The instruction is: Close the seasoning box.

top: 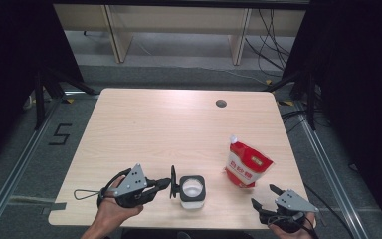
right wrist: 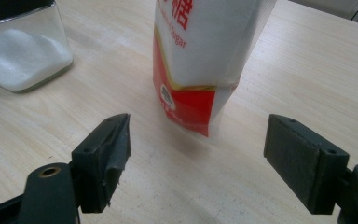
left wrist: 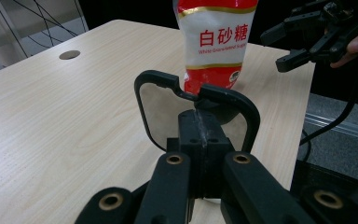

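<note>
A square glass jar [top: 192, 191] with a black rim stands open near the table's front edge, with white sugar [right wrist: 21, 58] in it. Just left of it my left gripper [top: 166, 183] is shut on the jar's black-framed lid [top: 173, 181], holding it on edge. In the left gripper view the jaws [left wrist: 200, 135] pinch the lid [left wrist: 242, 105] at its middle. A red and white sugar bag [top: 246, 164] stands upright to the jar's right. My right gripper [top: 263, 195] hovers open at the front right, its jaws [right wrist: 203, 140] wide apart and pointing at the bag's [right wrist: 205, 46] base.
A round cable hole [top: 221, 103] lies at the table's far side. The wooden table [top: 154, 129] is bare across its back and left. Black frame legs and cables sit on the floor around it. The right gripper [left wrist: 284, 46] appears beyond the bag [left wrist: 216, 42] in the left gripper view.
</note>
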`<state>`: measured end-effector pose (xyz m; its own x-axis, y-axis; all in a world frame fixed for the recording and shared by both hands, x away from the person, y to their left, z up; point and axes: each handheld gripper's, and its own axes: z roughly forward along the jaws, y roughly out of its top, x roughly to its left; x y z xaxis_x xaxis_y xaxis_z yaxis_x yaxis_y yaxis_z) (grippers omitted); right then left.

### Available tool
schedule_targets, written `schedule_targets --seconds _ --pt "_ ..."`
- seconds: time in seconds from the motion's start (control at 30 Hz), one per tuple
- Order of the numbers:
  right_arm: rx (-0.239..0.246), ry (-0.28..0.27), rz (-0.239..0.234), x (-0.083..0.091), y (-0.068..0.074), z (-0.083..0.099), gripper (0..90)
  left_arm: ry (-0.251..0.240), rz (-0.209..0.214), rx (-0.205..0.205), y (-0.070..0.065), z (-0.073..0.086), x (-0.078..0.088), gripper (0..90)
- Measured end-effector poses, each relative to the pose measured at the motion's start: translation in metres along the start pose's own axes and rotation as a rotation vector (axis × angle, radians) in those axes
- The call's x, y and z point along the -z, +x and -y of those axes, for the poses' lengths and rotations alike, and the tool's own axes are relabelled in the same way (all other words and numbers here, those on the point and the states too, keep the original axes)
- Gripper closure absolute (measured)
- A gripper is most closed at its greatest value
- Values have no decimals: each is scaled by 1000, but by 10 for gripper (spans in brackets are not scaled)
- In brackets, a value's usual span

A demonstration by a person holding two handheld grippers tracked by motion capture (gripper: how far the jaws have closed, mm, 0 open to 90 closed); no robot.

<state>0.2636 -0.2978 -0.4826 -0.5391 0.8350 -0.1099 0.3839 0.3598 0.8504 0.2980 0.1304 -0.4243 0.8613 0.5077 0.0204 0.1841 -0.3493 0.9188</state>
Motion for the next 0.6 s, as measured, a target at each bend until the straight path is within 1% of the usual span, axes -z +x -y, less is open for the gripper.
schedule_targets --seconds 0.03,0.07,0.1,0.17,0.2,0.23,0.27,0.3,0.33,0.37,0.4,0.43,0.53,0.57,0.6 --pt "-20 4 1 0 1 0 238 -4 -3 2 0 -1 0 894" --pt "-18 3 0 0 1 0 238 -11 4 3 1 -1 -1 894" --pt "-18 3 0 0 1 0 238 -12 3 4 1 -1 -1 894" --pt "-2 8 -11 0 0 0 238 -7 -2 5 1 -3 -1 893" --pt "-21 17 -17 0 2 0 238 -4 -2 0 1 -4 -1 893" --pt "-15 12 -19 -1 1 0 239 -11 5 2 1 -5 -2 893" --pt "3 0 -5 -1 0 0 239 -5 -3 6 1 -5 -2 893" --pt "-6 3 -7 -1 0 0 238 3 3 -10 2 -6 -3 893" --pt "-23 15 -25 -1 1 0 239 -1 2 -5 1 -7 -4 893" --pt "-26 15 -23 -1 1 0 239 4 6 -3 0 -7 -5 893" --pt "-16 12 -24 -1 1 0 239 -2 13 -17 1 -8 -6 893" --pt "-28 12 -27 -1 1 0 239 6 7 -9 0 -9 -6 892" --pt "-7 8 -19 -1 0 -1 239 16 14 -24 -2 -11 -11 893" --pt "-7 8 -19 -1 0 -1 239 18 20 -19 -4 -12 -14 892" --pt "10 -5 -6 -2 -1 -1 239 21 33 -30 -5 -13 -17 893"
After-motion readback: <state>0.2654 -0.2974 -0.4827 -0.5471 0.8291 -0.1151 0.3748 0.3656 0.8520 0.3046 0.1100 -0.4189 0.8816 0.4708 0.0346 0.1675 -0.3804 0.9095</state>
